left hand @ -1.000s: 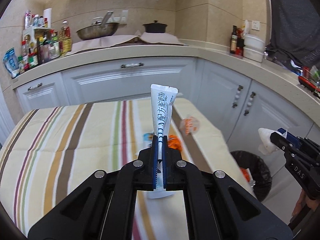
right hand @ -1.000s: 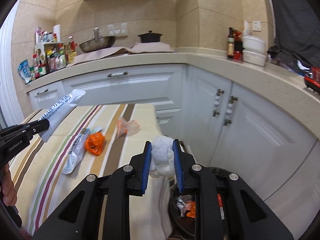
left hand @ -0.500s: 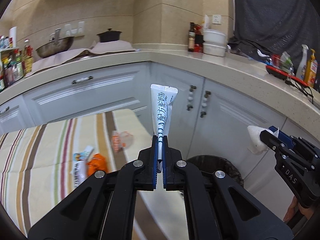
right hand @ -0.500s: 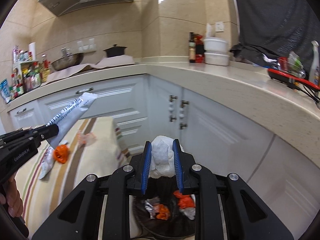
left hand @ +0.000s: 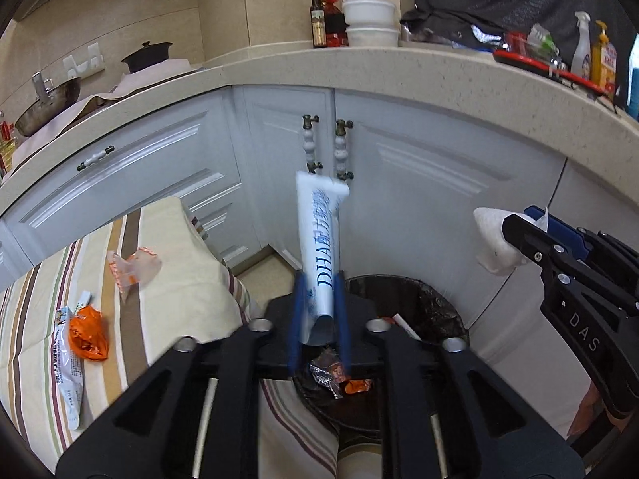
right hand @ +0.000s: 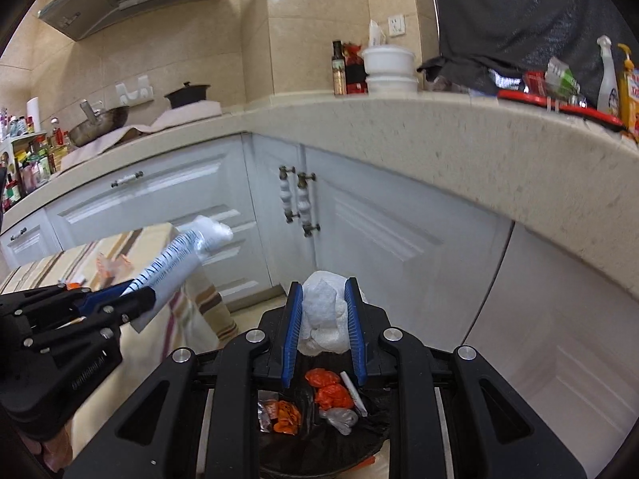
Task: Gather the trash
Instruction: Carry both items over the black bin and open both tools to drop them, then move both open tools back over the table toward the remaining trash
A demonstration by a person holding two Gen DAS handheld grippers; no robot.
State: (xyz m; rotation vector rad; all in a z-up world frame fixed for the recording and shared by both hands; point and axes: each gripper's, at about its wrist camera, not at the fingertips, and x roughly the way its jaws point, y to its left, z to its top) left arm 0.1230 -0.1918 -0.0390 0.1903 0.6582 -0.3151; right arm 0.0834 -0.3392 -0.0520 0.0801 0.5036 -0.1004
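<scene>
My left gripper (left hand: 319, 315) is over the black trash bin (left hand: 431, 303). Its jaws stand apart around a white toothpaste tube (left hand: 321, 239) that sits loosely between them. The tube also shows in the right wrist view (right hand: 179, 255). My right gripper (right hand: 323, 319) is shut on a crumpled white tissue (right hand: 323, 311) above the bin (right hand: 319, 439), which holds orange wrappers and other trash. The tissue also shows in the left wrist view (left hand: 493, 239).
A table with a striped cloth (left hand: 179, 279) stands left of the bin, with an orange wrapper (left hand: 86, 339), a white packet (left hand: 66, 379) and a clear wrapper (left hand: 133, 267) on it. White cabinets (left hand: 399, 199) and a beige counter (left hand: 399, 76) stand behind.
Both grippers have swung right from the table to above the bin. The left jaws have opened around the tube, which has slipped and tilted.
</scene>
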